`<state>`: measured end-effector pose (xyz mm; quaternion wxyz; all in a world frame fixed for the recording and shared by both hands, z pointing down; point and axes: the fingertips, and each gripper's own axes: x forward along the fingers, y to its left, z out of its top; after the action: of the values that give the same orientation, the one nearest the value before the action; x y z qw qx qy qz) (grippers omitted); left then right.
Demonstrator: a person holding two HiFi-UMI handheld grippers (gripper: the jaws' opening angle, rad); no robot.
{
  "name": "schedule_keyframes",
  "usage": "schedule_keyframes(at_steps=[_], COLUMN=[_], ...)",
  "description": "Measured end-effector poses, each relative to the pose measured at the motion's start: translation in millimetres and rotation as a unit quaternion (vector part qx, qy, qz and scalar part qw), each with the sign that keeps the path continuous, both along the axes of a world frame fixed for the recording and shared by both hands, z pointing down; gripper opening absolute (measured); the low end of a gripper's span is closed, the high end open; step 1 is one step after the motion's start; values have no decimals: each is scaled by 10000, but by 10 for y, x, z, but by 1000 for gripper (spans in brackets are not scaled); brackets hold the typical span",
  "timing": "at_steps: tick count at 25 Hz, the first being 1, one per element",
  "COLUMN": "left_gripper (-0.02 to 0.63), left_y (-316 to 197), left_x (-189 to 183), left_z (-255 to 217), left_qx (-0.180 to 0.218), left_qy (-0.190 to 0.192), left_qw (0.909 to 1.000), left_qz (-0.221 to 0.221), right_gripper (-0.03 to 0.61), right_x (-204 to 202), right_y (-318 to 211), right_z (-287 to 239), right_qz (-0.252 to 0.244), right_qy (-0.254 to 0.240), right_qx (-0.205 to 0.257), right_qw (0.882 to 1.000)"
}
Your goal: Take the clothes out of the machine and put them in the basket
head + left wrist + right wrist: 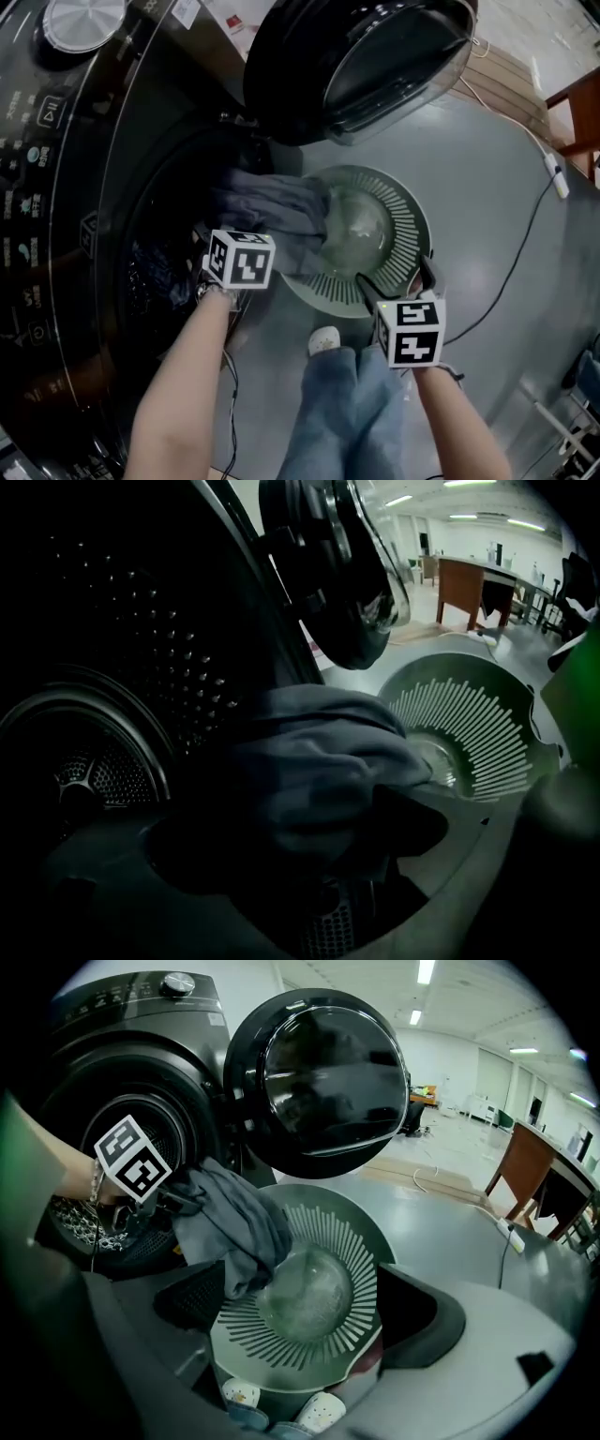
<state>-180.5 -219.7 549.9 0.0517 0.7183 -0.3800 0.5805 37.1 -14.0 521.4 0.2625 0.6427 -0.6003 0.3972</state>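
Observation:
A grey garment (277, 211) hangs out of the washing machine's drum (159, 234) and drapes over the rim of the round green basket (405, 225) on the floor. My left gripper (239, 239) is at the drum mouth, right at the garment. In the left gripper view the grey garment (319, 752) bulges between the wide-apart jaws of the left gripper (281, 846), and the pads do not press it. My right gripper (305, 1316) hovers open over the basket (366, 1241) with nothing between its fingers. More dark clothes (155, 277) lie deep in the drum.
The machine's round door (375, 56) stands swung open above the basket. The person's legs and white shoes (342, 394) stand just in front of the basket. A cable (525, 244) and a power strip (557, 175) lie on the floor to the right. A wooden table (530, 1171) stands farther off.

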Motion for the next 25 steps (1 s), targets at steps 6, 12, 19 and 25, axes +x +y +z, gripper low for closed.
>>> schedule_keyframes(at_steps=[6,12,19,25], left_gripper=[463,459,416,374], left_y=[-187,-211,-260,-158], left_x=[-59,-10,76,14], left_z=[261,397,400,342], left_qx=[-380,-870,-896,-826], left_qy=[-108,98,330,51], left_qw=[9992,9962,9950,9963], left_qz=[-90,42,281,238], right_gripper=[502,499,489,480], right_x=[-63,-52,-92,-33], right_y=[-165,-220,-192,-13], right_z=[72,149,253,170], right_qz=[62,95,255,337], right_qy=[-74,-57,-126,-80], right_qx=[25,-41,-40,-46], right_qw=[10000,9999,9996,9994])
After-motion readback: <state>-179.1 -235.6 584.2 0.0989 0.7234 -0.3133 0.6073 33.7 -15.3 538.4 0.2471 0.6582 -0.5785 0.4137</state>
